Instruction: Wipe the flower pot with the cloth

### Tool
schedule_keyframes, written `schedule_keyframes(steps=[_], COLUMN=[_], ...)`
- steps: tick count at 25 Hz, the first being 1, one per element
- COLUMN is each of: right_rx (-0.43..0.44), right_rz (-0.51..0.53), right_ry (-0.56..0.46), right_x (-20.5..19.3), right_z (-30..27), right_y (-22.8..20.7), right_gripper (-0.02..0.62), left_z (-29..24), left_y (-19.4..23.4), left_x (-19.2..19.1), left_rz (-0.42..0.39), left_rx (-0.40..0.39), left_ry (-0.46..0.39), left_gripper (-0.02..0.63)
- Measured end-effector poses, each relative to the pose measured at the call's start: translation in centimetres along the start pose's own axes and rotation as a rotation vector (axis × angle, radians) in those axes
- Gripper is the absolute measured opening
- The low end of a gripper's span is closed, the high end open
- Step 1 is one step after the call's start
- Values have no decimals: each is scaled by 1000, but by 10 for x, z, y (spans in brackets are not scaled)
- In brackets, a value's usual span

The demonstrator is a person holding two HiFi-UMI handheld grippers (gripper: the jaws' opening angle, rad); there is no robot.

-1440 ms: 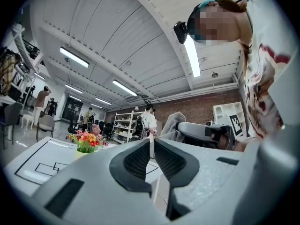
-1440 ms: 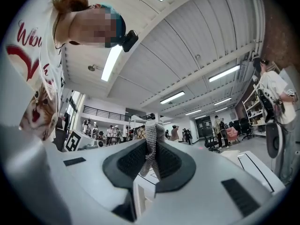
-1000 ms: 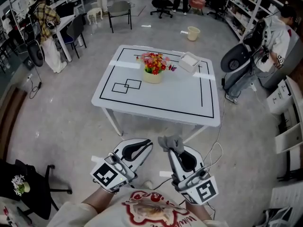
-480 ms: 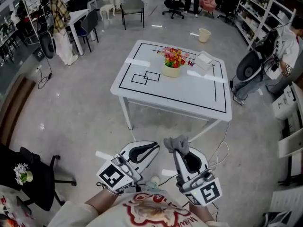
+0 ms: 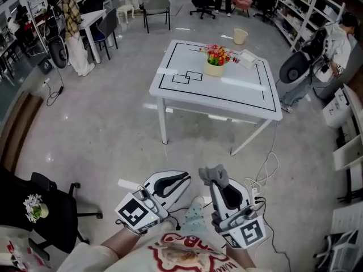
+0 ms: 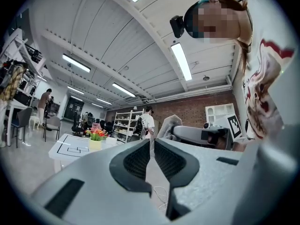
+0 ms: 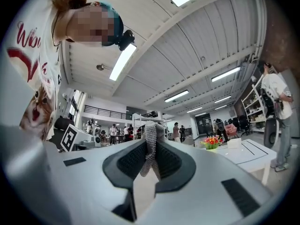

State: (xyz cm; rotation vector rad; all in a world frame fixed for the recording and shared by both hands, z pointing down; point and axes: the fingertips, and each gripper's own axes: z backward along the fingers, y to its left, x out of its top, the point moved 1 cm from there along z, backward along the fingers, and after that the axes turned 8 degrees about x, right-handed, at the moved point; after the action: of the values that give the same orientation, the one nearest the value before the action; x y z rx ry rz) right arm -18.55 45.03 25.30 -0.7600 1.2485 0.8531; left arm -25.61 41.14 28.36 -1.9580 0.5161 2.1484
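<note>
While the white worktop (image 5: 238,95) stands well ahead of both grippers across open floor, the flower pot (image 5: 214,68) on its far side is out of reach. The left gripper (image 5: 182,178) is closed and empty. The right gripper (image 5: 216,181) is clamped on the grey cloth (image 5: 212,173), apparently carried ready for wiping.

The floor (image 5: 102,135) is smooth grey concrete. A white table (image 5: 238,95) marked with black lines stands mid-room. A grey chair (image 5: 156,5) and white shelving (image 5: 317,7) stand beyond it. Tube lights (image 6: 180,60) cross the white ribbed ceiling (image 6: 117,32). One end wall (image 6: 187,112) is brick.
</note>
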Motion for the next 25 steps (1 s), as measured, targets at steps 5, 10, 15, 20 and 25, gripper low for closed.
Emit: schedule_keyframes(steps=[5,10,15,20,25], right_rx=[-75,-101,-82,-83,-71], right_rz=[-8,11,4,11,9], right_ry=[22,22,0,-13,-2], right_x=[-7,2,14,30,28], right_z=[24,42,51,65,76], right_y=[42,65,73,72,77], right_gripper=[44,44,44,44,44], left_z=[34,49,57,56,57], left_y=[-24,-46,-58,-75,-85], left_x=[-10,-1,10,25,16], left_rz=[13,-4,-17,-34,-14], left_rx=[-61,-90,-74,-70,-64], left_ry=[29,-6,-22,-70,-42], left_gripper=[34,34,34,34,34])
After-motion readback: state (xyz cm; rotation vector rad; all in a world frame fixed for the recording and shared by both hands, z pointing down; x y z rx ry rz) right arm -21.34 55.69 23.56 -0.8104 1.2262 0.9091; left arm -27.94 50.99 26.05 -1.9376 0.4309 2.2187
